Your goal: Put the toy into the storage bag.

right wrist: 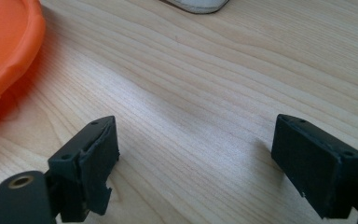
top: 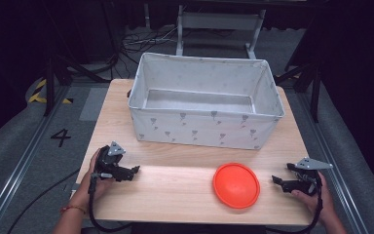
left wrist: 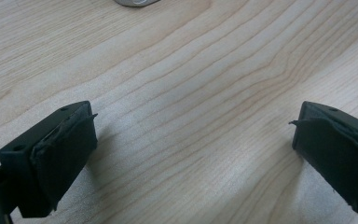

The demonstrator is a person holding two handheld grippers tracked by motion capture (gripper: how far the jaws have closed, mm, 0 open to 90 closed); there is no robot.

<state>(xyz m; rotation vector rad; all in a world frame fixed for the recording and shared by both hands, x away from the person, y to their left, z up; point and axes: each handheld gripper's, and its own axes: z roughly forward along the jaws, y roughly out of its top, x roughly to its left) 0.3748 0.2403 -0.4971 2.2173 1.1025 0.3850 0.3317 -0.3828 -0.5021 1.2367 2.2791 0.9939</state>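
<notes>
Fabric bin (top: 204, 127) holds nothing; orange plate (top: 236, 185) bare

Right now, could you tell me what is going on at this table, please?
A person sits at a light wooden table with a two-jaw gripper in each hand. Both the left gripper and the right gripper rest low near the table's front corners, jaws open and holding nothing. A round orange plastic disc lies flat between them, nearer the right gripper. Behind it stands an empty white fabric storage box with a grey print. Nothing is being handled yet.
</notes>
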